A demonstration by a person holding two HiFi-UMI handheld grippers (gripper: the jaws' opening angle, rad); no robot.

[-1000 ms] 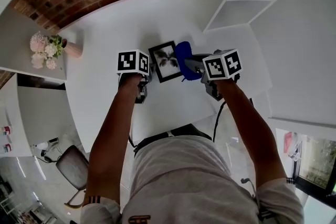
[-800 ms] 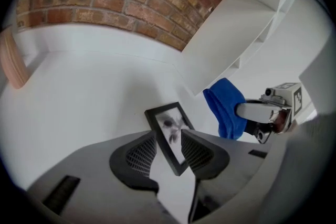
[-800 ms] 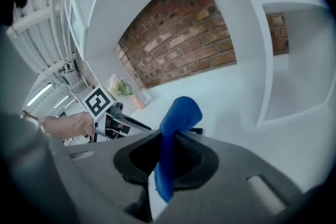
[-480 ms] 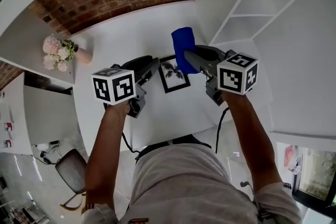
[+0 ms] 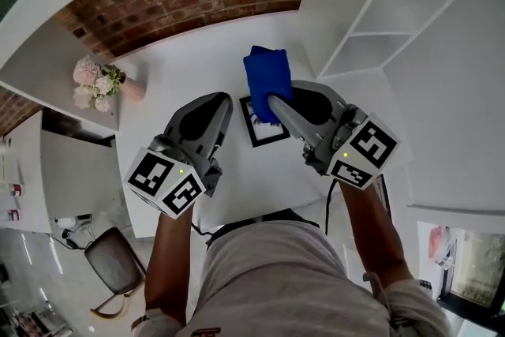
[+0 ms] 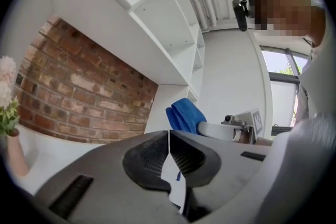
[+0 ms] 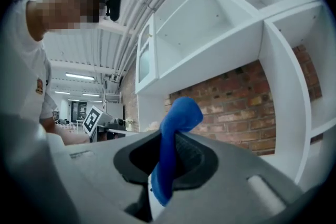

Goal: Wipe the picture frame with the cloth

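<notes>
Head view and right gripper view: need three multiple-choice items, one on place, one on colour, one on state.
1. Where is the picture frame?
A) on a shelf
B) lying flat on the white table
C) leaning on the brick wall

2. What colour is the cloth?
A) red
B) blue
C) yellow

3. What state is the right gripper in?
A) open and empty
B) shut on the cloth
C) shut on the picture frame

Answers:
1 B: in the head view the picture frame lies on the tabletop, partly covered by the cloth held above it.
2 B: the cloth shows blue in every view.
3 B: the right gripper view shows the jaws pinching the cloth.
</notes>
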